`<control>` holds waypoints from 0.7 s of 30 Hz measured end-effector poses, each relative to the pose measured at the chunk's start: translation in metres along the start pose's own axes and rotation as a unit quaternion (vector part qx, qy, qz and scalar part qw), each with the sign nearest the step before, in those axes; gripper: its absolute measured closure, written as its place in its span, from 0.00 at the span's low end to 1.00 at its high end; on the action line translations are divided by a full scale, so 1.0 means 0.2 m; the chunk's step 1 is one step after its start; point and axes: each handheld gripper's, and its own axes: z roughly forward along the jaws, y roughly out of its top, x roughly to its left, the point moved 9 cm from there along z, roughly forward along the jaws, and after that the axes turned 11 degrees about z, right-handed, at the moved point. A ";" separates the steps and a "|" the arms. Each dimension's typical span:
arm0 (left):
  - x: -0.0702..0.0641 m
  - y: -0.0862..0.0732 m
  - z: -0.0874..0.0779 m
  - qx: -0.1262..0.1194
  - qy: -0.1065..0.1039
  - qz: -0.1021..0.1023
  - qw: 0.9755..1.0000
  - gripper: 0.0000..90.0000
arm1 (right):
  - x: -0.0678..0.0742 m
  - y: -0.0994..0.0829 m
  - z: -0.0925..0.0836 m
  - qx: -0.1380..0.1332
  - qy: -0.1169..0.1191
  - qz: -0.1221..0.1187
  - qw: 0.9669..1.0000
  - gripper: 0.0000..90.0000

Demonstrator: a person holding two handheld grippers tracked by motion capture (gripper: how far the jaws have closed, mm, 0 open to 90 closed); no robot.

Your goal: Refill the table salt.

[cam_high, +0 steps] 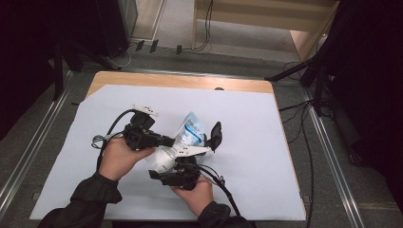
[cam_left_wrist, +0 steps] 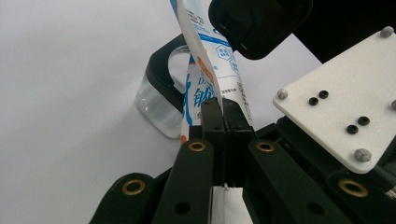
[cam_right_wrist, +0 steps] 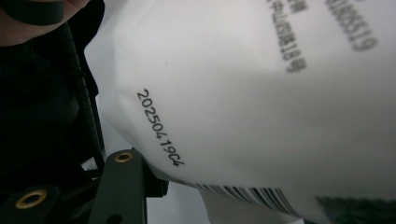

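Glossy plastic pouch [cam_left_wrist: 205, 60]; clear plastic container [cam_left_wrist: 156, 100]; matt white sheet [cam_high: 266, 142].

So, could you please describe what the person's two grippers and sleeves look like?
Both are black. The left gripper has black fingers on linkage arms with brass-coloured pivot bushings. The right gripper carries a white plate with black screws and grey bolts. Black cables trail from each, and the sleeves are dark with gathered cuffs.

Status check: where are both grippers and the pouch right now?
Left gripper shut on the pouch edge. Right gripper jaws around the pouch body; grip can't be confirmed. Clear glass sits on the white sheet just behind.
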 end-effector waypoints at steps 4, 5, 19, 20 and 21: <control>0.00 0.01 0.00 -0.006 -0.005 -0.006 1.000 1.00 | 0.00 0.01 0.00 -0.003 0.005 0.007 1.000 0.59; 0.00 0.01 -0.01 -0.007 -0.006 -0.005 1.000 1.00 | 0.00 0.01 0.00 -0.003 0.010 0.009 1.000 0.60; 0.00 0.02 0.01 -0.008 0.002 0.001 1.000 1.00 | 0.00 0.02 0.00 -0.008 0.035 0.027 0.999 0.60; 0.00 0.02 0.01 -0.011 0.002 -0.002 1.000 1.00 | 0.00 0.02 0.00 -0.009 0.036 0.028 0.999 0.60; 0.00 0.03 0.01 -0.012 0.001 -0.002 1.000 1.00 | 0.00 0.03 0.00 -0.010 0.036 0.028 0.999 0.60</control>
